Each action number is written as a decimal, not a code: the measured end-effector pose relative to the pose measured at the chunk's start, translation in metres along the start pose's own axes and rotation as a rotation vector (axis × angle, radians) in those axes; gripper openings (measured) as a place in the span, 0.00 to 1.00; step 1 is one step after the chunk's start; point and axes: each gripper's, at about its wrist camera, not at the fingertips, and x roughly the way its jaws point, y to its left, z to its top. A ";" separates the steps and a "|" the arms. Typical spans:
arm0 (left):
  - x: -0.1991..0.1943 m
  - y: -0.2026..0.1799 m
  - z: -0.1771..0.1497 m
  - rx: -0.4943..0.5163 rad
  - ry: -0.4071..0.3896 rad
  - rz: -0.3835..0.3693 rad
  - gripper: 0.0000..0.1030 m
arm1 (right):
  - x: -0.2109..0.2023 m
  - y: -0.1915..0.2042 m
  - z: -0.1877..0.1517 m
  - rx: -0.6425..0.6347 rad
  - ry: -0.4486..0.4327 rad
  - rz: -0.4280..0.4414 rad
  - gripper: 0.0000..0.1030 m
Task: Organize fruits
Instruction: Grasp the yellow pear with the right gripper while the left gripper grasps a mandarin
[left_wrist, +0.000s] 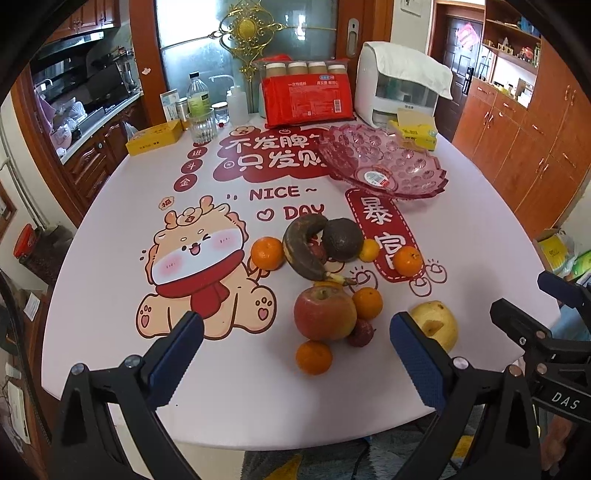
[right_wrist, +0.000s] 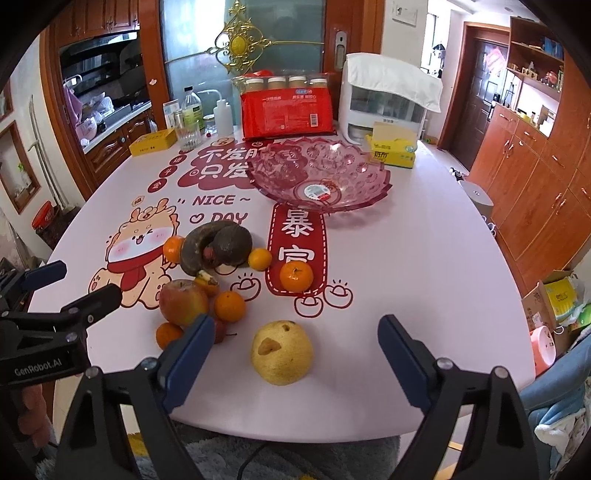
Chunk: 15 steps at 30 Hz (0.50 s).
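Observation:
An empty pink glass fruit bowl (left_wrist: 384, 162) (right_wrist: 321, 173) stands at the back of the table. In front of it lie a blackened banana (left_wrist: 301, 247) (right_wrist: 192, 251), a dark avocado (left_wrist: 342, 239) (right_wrist: 232, 245), a red apple (left_wrist: 324, 313) (right_wrist: 183, 301), a yellow pear (left_wrist: 437, 323) (right_wrist: 281, 352), several small oranges (left_wrist: 266, 253) (right_wrist: 296, 276) and a lychee (left_wrist: 361, 333). My left gripper (left_wrist: 295, 365) is open, just short of the apple. My right gripper (right_wrist: 295, 365) is open, with the pear just ahead between its fingers. Each gripper shows in the other's view: the left gripper (right_wrist: 66, 286), the right gripper (left_wrist: 532, 310).
The table (left_wrist: 110, 236) has a cartoon-print cover. At its back stand a red pack of bottles (left_wrist: 306, 96), a white appliance (left_wrist: 399, 88), a tissue box (right_wrist: 391, 149), a yellow box (left_wrist: 154, 138), a glass (left_wrist: 201, 125) and bottles. Wooden cabinets (right_wrist: 524, 177) line the right.

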 end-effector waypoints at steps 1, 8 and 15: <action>0.003 0.003 -0.001 0.004 0.002 -0.003 0.97 | 0.003 0.001 -0.001 -0.003 0.007 0.001 0.88; 0.029 0.016 -0.015 0.067 0.053 -0.037 0.97 | 0.026 0.001 -0.010 -0.029 0.068 0.033 0.88; 0.078 0.027 -0.041 0.046 0.188 -0.097 0.97 | 0.061 0.000 -0.024 -0.039 0.155 0.075 0.88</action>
